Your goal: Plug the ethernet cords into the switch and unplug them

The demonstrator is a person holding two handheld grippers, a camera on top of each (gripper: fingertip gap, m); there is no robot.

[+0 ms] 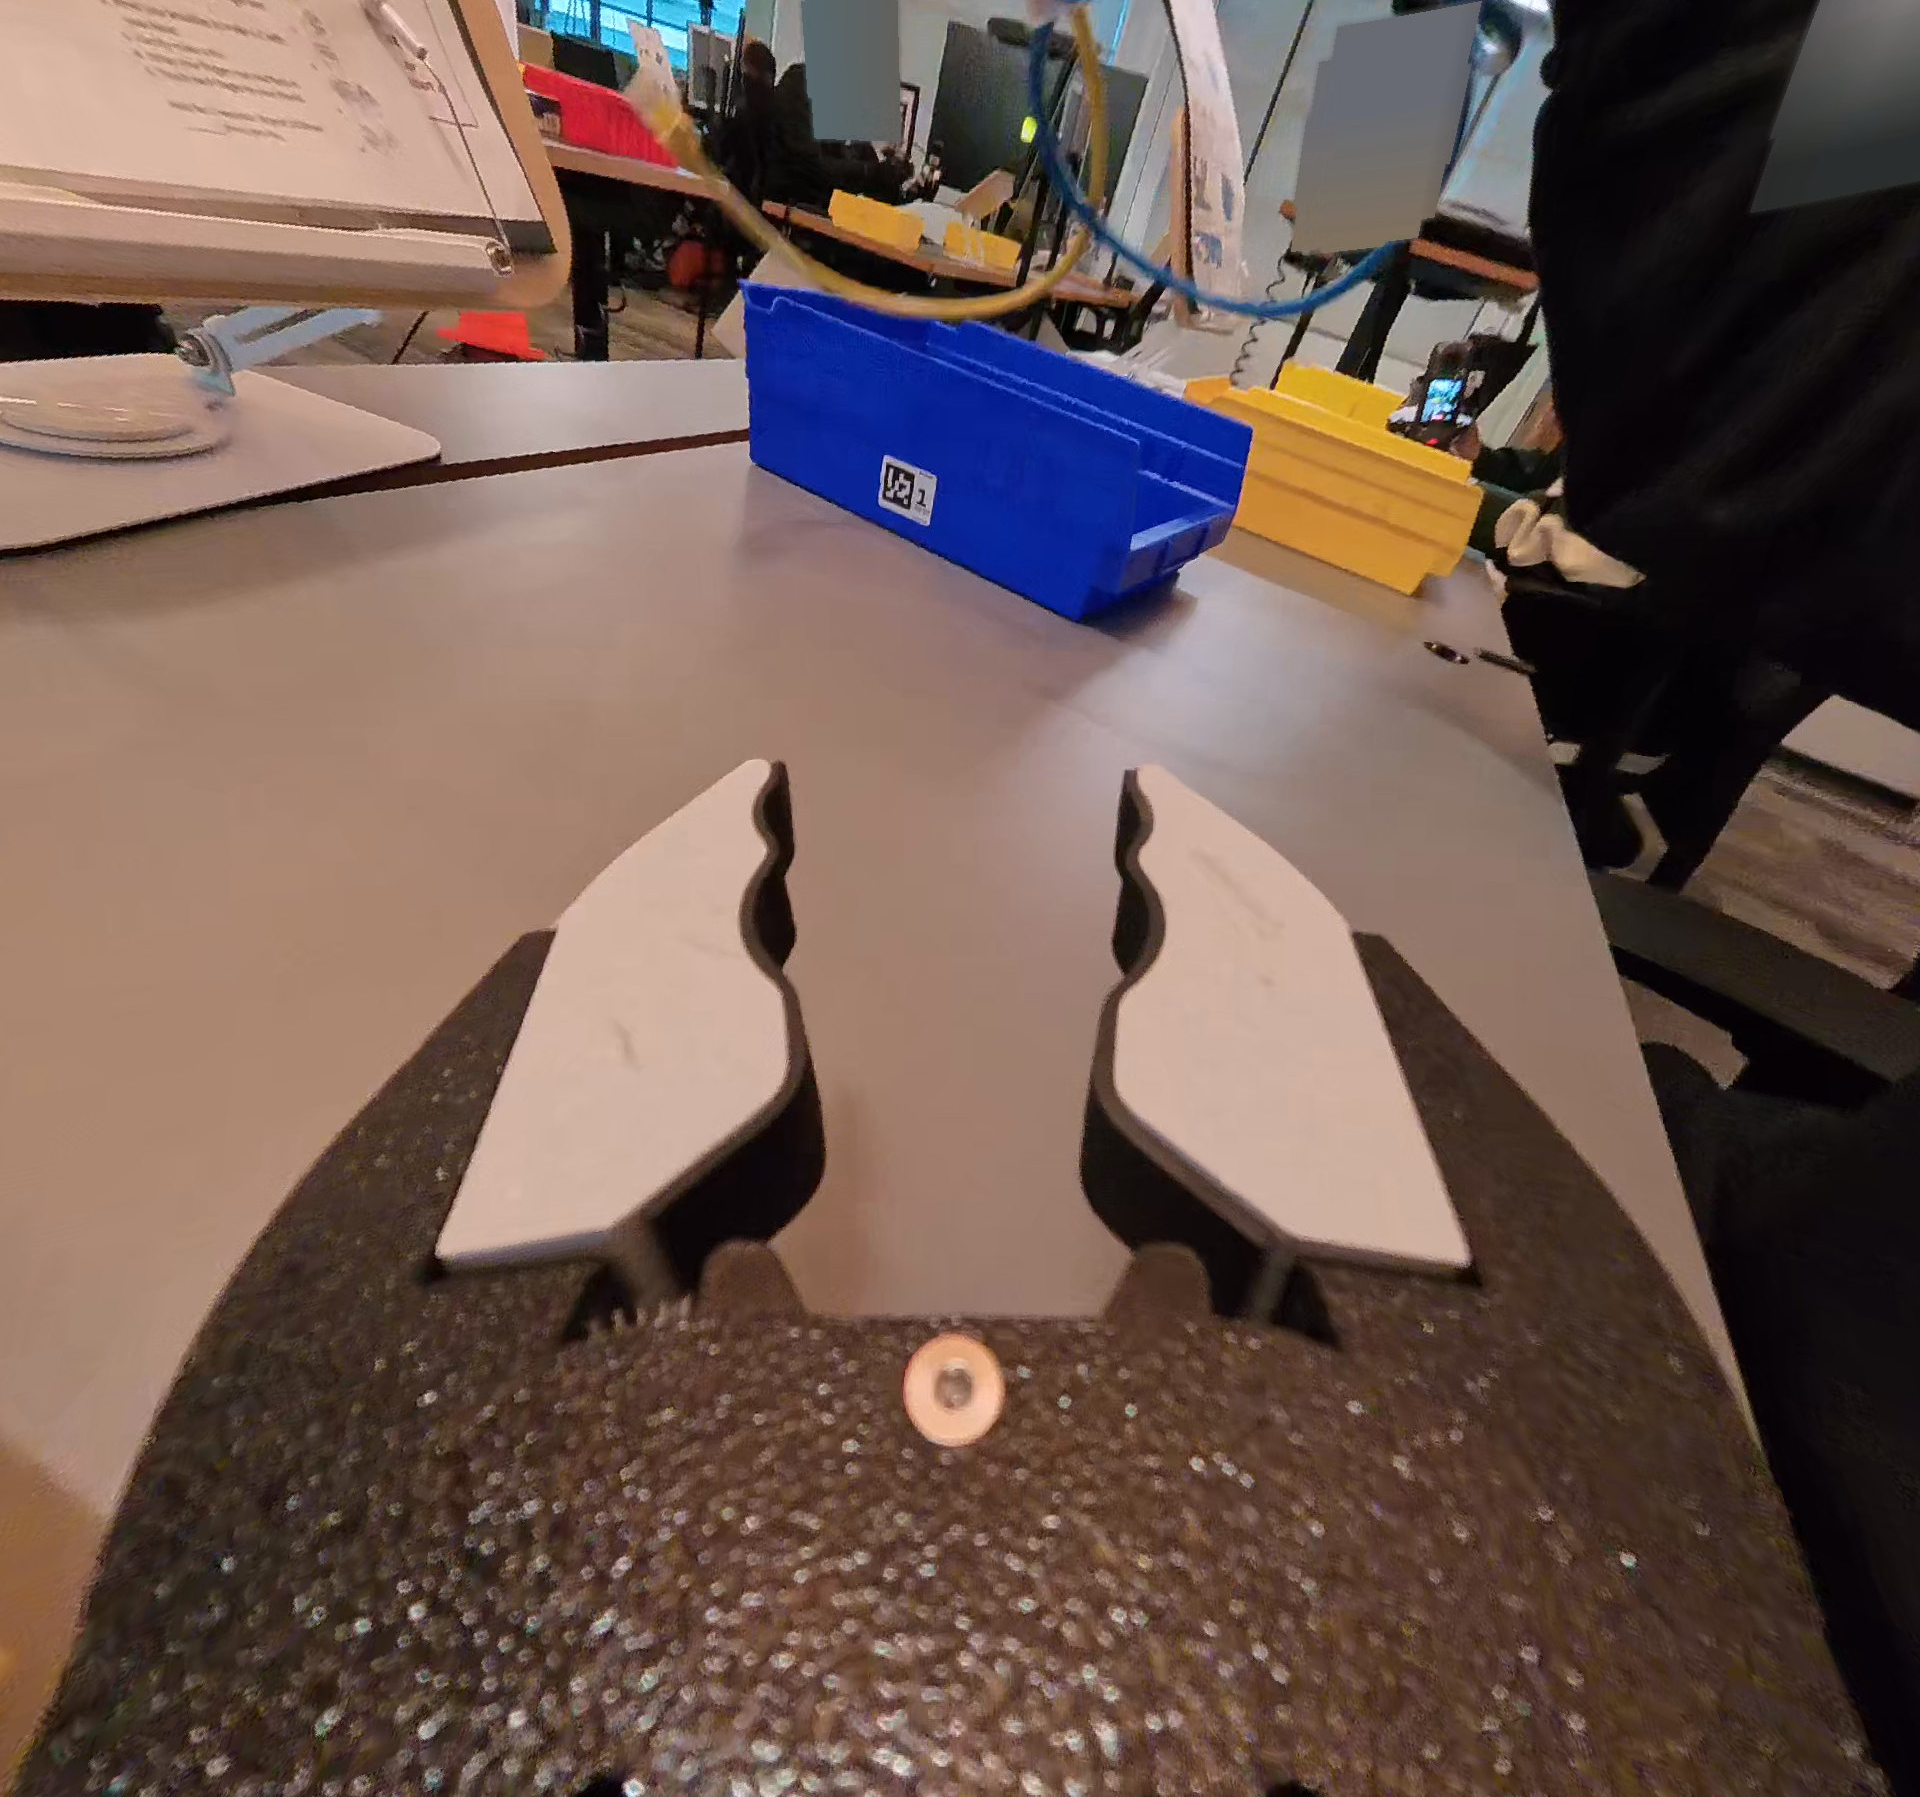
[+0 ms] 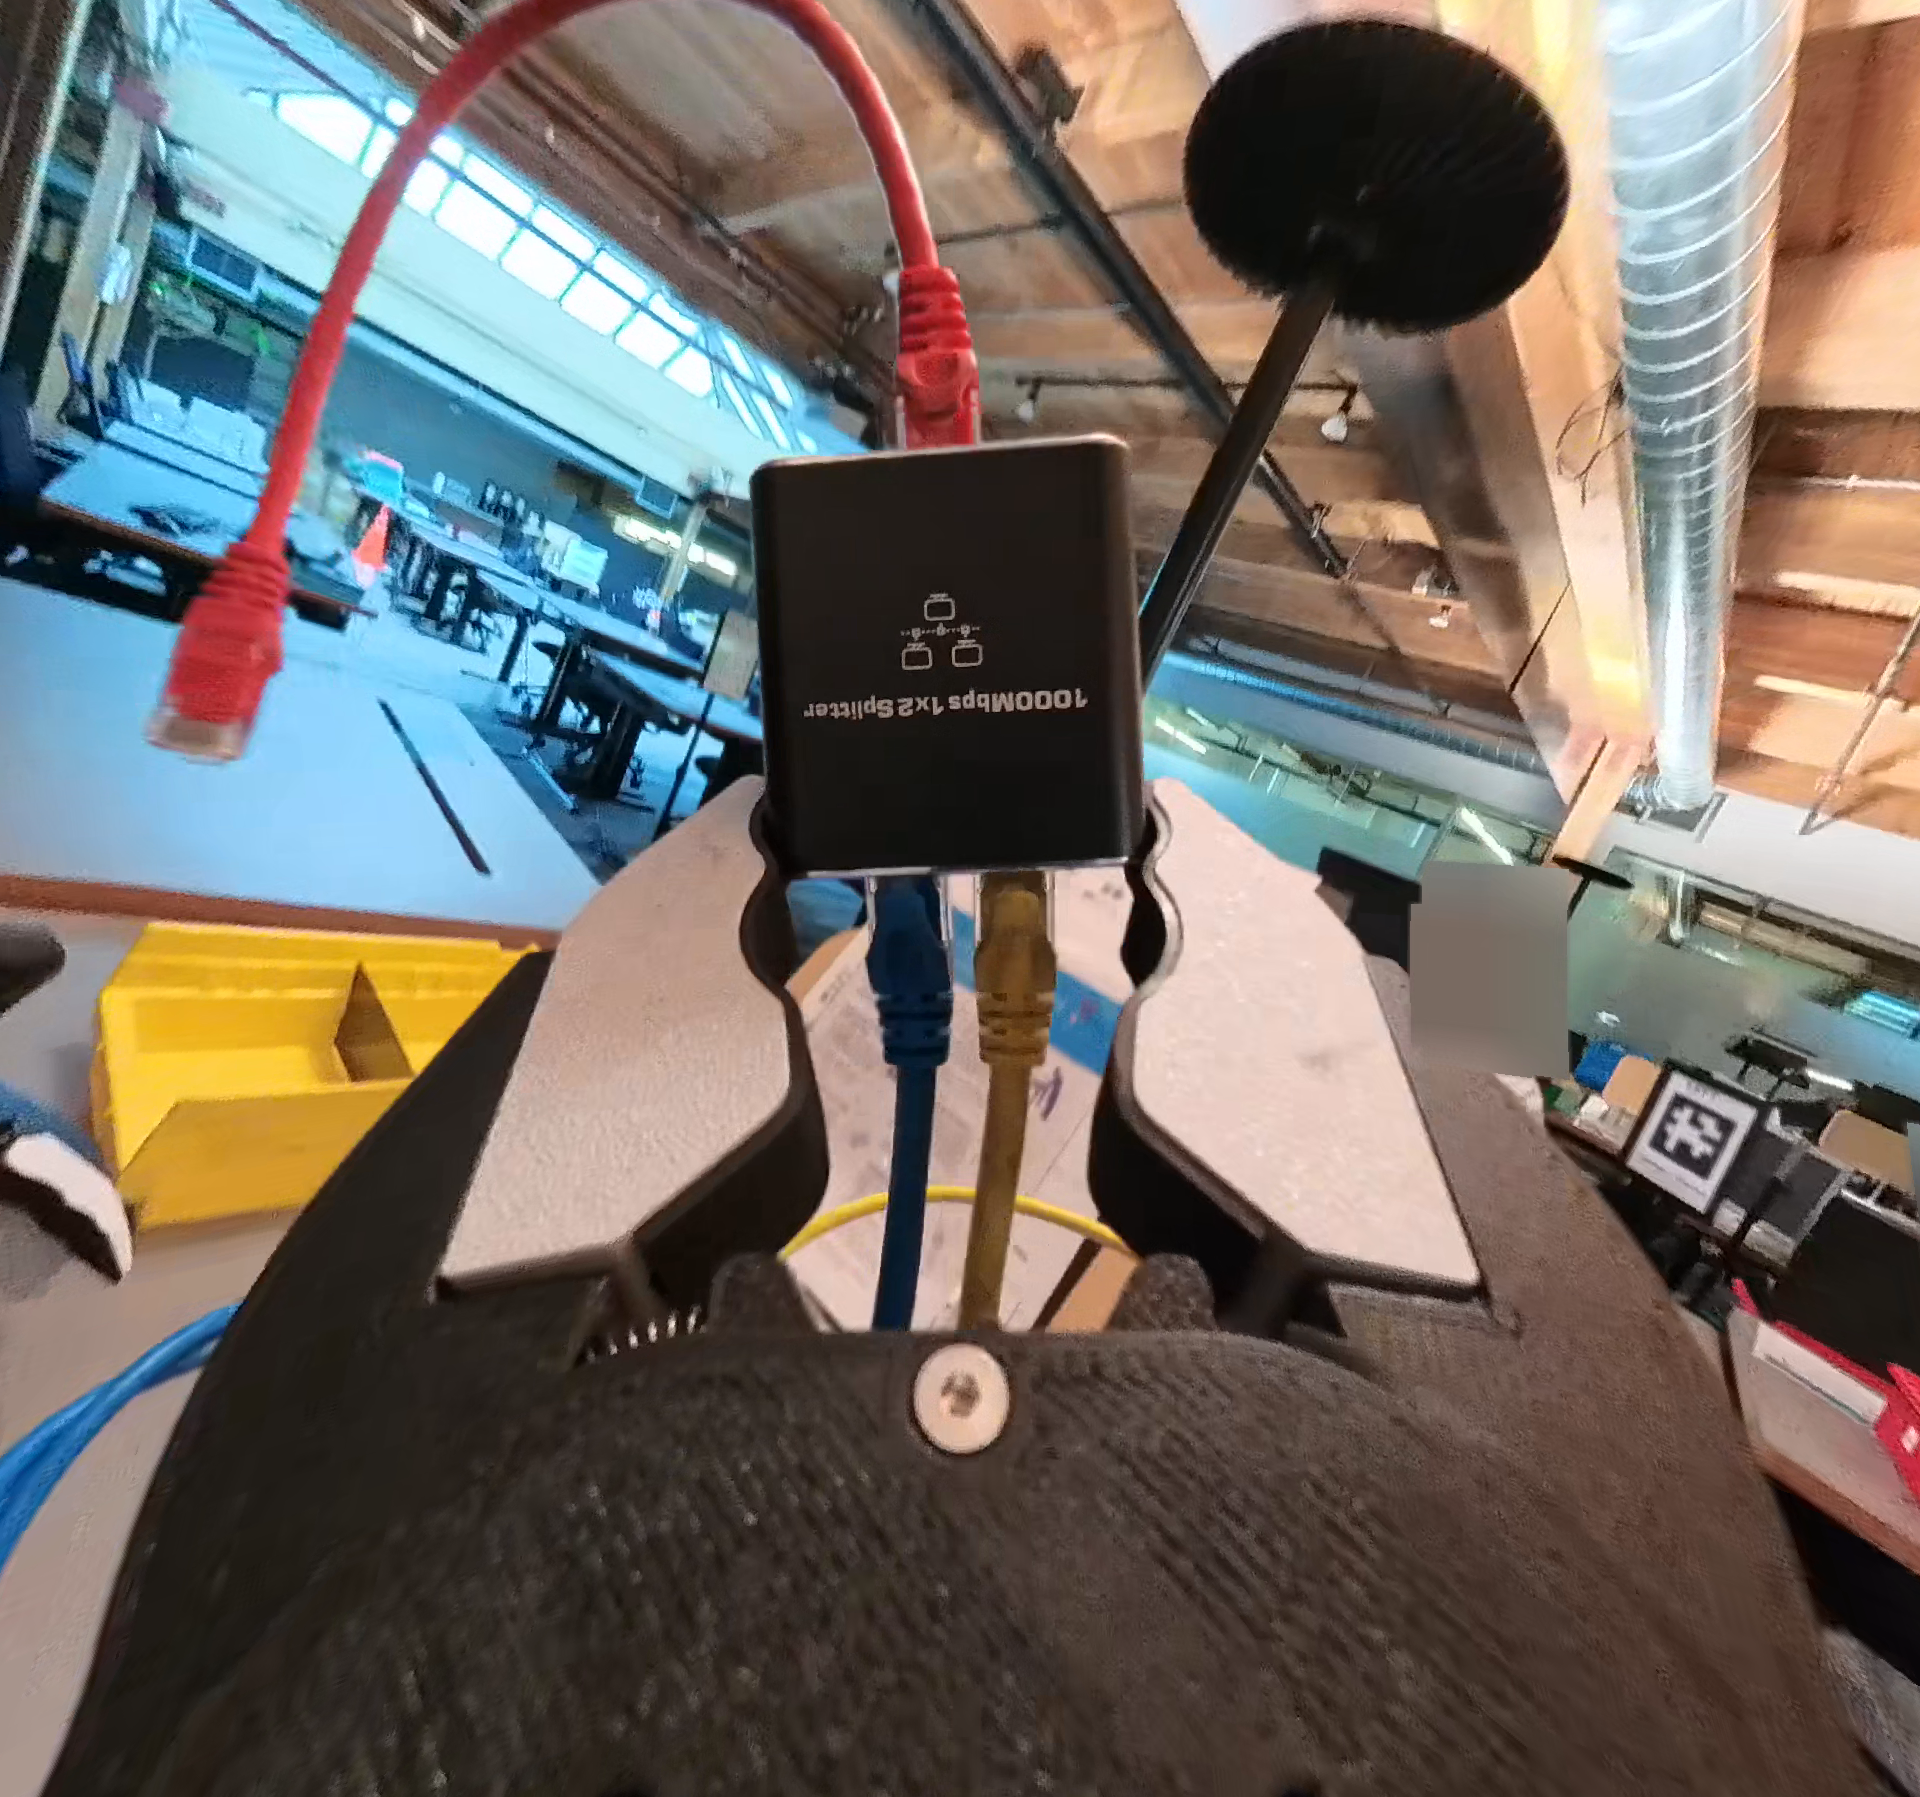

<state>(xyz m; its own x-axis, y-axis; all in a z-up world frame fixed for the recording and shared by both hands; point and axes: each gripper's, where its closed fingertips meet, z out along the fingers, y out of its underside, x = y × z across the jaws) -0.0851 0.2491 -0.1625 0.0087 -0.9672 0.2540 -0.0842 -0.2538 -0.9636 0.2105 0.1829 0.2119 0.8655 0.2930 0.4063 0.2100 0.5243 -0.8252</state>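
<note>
While the right gripper (image 2: 951,838) clamps the light, rigid switch (image 2: 943,651), stiff-booted red cord (image 2: 935,350) sits at twelve o'clock; pinch that boot. Left gripper (image 1: 954,791) gapes, empty, over the bench (image 1: 520,708).

A small black switch box (image 2: 940,656) with a smooth satin casing; a glossy blue plastic bin (image 1: 997,459) on a matt grey tabletop (image 1: 416,760); rough, speckled black gripper bodies.

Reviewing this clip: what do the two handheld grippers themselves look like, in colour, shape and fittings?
Both match. The left gripper and the right gripper each have a rough, speckled black body with one silver screw at its centre. Flat pale grey fingers taper forward, with black wavy, scalloped inner edges. No markings or cabling of their own show.
</note>
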